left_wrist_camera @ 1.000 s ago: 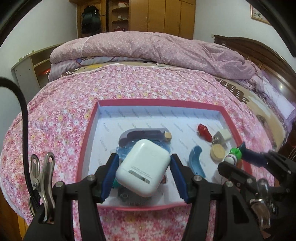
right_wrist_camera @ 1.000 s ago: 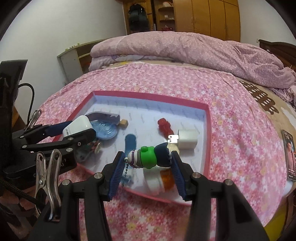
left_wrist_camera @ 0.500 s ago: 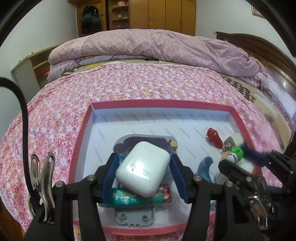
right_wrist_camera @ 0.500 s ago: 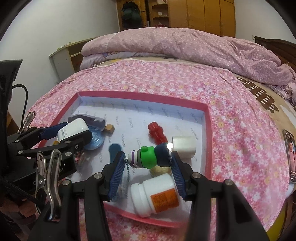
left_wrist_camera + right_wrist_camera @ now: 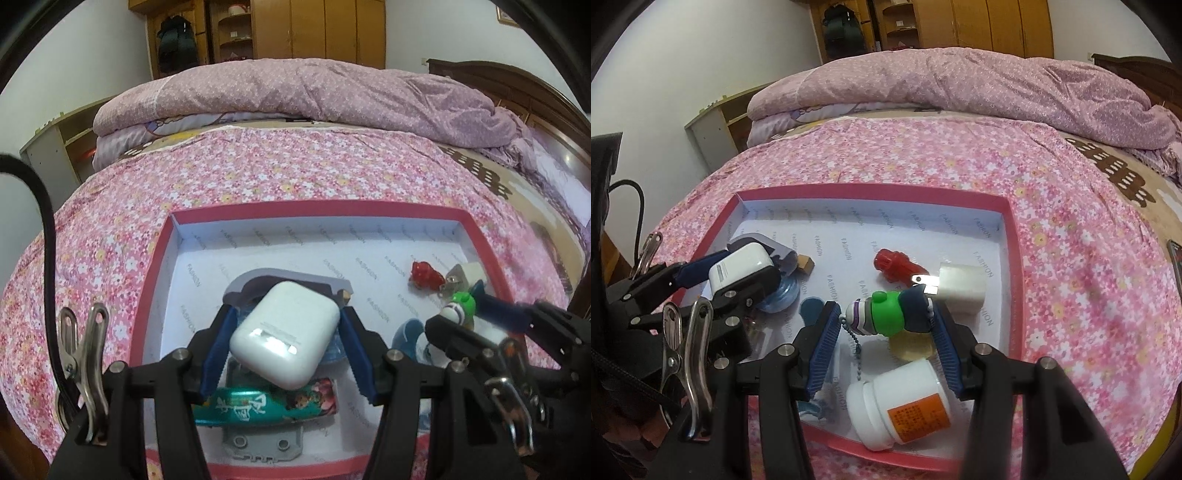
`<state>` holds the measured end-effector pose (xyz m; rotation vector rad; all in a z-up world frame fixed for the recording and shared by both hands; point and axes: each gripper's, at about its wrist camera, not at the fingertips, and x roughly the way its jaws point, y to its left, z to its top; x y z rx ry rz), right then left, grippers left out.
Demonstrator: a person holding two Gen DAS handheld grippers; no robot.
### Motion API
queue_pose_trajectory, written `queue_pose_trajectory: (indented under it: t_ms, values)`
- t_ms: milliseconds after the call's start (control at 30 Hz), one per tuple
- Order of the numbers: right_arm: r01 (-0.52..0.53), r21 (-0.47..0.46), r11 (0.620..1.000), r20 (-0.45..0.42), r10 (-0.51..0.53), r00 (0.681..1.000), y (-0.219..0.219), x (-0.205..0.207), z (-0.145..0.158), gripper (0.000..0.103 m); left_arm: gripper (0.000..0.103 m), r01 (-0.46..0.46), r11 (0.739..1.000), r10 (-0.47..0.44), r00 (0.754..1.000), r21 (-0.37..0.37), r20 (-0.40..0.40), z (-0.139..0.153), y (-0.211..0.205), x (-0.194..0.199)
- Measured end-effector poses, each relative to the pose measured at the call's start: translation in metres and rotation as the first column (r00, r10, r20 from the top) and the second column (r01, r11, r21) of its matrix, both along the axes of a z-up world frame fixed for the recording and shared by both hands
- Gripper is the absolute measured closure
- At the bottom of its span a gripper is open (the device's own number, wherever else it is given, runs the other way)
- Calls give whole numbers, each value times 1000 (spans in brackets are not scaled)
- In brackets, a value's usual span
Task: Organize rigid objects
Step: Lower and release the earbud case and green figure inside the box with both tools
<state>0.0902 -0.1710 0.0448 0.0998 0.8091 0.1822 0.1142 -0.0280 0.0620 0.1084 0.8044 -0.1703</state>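
My left gripper (image 5: 286,338) is shut on a white earbud case (image 5: 284,338) and holds it above the left part of a red-rimmed tray (image 5: 159,258). It also shows in the right wrist view (image 5: 740,271). My right gripper (image 5: 886,321) is shut on a green and navy toy figure keychain (image 5: 890,317), held above the tray's (image 5: 1015,258) right part; the figure also shows in the left wrist view (image 5: 460,306). Its bead chain hangs down.
In the tray lie a red toy (image 5: 895,264), a white plug adapter (image 5: 960,288), a white pill bottle (image 5: 899,404), a yellow disc (image 5: 910,349), a green tube (image 5: 266,404), a grey part (image 5: 264,446) and blue pieces. The tray sits on a pink floral bed; a folded quilt (image 5: 314,92) lies behind.
Both grippers have moved forward over the tray with their objects still held. More of the tray's near part shows: the green tube, the grey part and the whole pill bottle.
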Motion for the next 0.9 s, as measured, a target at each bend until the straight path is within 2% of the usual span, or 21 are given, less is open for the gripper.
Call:
queue_pose_trajectory:
  t_ms: [67,167,200,567,900]
  values:
    - [-10,8,1000,0,10,1000,1,-2,1,50,33,-8,1000,7,1000,-14,-12,-2,2,-1]
    - [-15,-13,1000,23,15,1000,1,-7,5,39,30,-26,999,25,999,-36,-27,-3,6,-1]
    - [-18,-22,1000,32,18,999,1,-9,6,38,29,-27,999,26,999,-47,-30,-2,7,-2]
    - [-73,-14,997,46,74,996,7,-34,18,38,28,-24,999,23,999,-34,-25,6,12,-34]
    - [-102,-4,995,60,102,993,19,-72,27,38,28,-54,997,52,998,-58,-26,17,23,-69]
